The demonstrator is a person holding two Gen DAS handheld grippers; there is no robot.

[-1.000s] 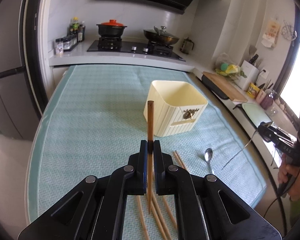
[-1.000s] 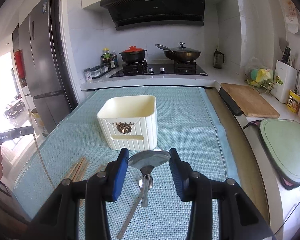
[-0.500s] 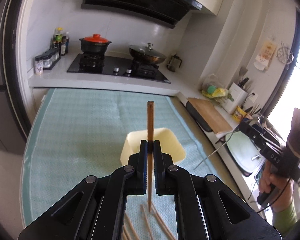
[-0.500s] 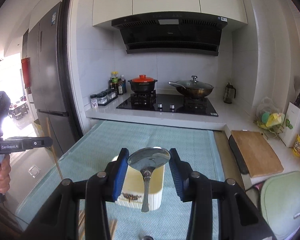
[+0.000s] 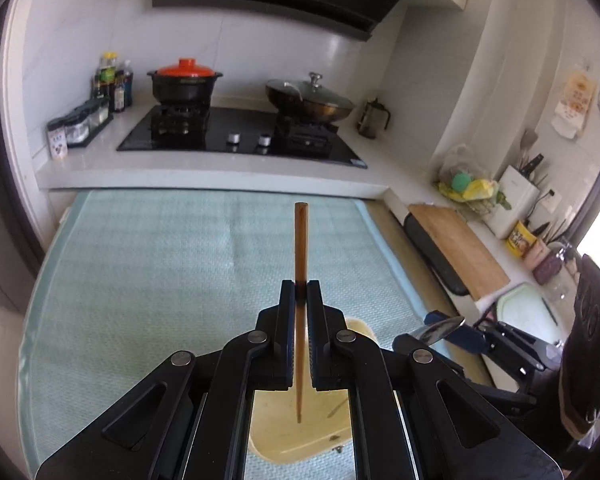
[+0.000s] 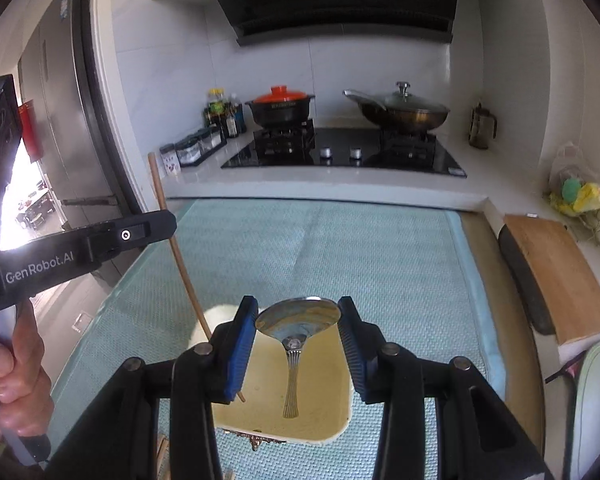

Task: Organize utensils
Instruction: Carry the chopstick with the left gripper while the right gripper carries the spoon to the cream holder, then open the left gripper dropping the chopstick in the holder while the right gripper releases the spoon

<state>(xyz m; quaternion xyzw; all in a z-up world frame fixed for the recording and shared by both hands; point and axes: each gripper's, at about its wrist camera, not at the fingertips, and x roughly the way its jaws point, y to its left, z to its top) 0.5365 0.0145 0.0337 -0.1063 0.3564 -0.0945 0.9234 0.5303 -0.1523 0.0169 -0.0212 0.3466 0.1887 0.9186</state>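
Above the cream holder (image 6: 300,420), a chopstick (image 5: 301,248) is pinched upright by the left gripper (image 5: 300,292) and a spoon (image 6: 298,320) is clamped bowl-up by the right gripper (image 6: 298,316).

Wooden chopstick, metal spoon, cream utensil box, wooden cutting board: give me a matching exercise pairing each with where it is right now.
Things:
1. brown wooden chopstick
2. shiny metal spoon
3. cream rectangular plastic utensil box
4. light wooden cutting board

Places:
A. on the counter, right of the teal mat
B. clamped upright in the left hand-held gripper
C. on the teal mat, beneath both held utensils
D. held by its bowl in the right hand-held gripper, handle hanging down

Pairs: 1-B, 2-D, 3-C, 4-A
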